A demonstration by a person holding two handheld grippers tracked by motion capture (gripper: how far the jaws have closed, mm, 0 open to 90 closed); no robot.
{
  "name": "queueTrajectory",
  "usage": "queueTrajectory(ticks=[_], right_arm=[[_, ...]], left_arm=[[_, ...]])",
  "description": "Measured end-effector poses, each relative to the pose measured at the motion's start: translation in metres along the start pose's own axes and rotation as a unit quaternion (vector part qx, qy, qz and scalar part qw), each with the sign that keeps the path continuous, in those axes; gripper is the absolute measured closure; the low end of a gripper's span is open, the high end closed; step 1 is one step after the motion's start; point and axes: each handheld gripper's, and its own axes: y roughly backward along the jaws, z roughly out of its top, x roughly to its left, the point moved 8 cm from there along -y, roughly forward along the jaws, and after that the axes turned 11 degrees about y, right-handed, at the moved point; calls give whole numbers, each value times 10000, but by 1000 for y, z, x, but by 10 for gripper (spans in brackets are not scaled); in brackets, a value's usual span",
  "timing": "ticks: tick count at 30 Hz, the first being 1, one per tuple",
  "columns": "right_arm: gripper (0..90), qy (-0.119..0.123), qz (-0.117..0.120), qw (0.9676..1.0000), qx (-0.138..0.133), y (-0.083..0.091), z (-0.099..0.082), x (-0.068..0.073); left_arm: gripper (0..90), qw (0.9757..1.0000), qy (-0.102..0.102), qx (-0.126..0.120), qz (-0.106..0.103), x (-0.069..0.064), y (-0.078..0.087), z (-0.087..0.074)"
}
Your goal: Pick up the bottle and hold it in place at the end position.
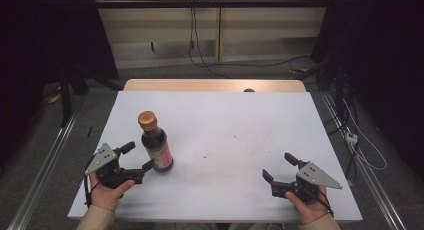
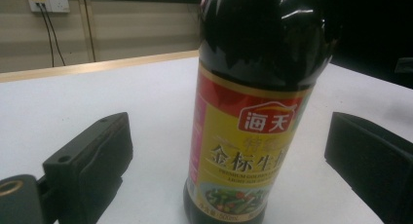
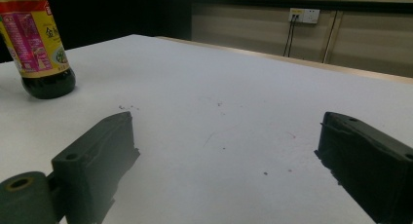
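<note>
A dark soy sauce bottle (image 1: pixel 156 145) with an orange cap and a yellow and red label stands upright on the white table (image 1: pixel 225 125), left of centre. My left gripper (image 1: pixel 138 157) is open, its jaws on either side of the bottle's lower body without touching it. In the left gripper view the bottle (image 2: pixel 253 112) rises close between the two black jaws, with gaps on both sides. My right gripper (image 1: pixel 280 167) rests open near the table's front right with nothing between its jaws. From the right gripper view the bottle (image 3: pixel 41 48) stands far off at the upper left.
Small dark specks (image 1: pixel 207 155) dot the table's middle. A wooden strip (image 1: pixel 215 85) runs along the far edge. Cables (image 1: pixel 200 50) hang from a wall socket behind the table. Metal rails (image 1: pixel 45 155) flank the table on the floor.
</note>
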Motion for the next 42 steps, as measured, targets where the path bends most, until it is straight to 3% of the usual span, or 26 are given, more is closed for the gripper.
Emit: queueTrajectory(ticks=[12, 30, 37, 42], right_arm=[[68, -10, 23, 10000, -4, 0, 0, 0], [78, -12, 59, 10000, -12, 0, 0, 1], [82, -15, 68, 10000, -26, 1, 1, 1], [83, -23, 65, 10000, -27, 1, 1, 0]], left_arm=[[71, 9999, -91, -14, -113, -12, -16, 12], [183, 9996, -236, 77, 121, -22, -42, 11], [238, 9992, -293, 47, 273, -22, -46, 12], [282, 9991, -323, 38, 267, -19, -48, 12]])
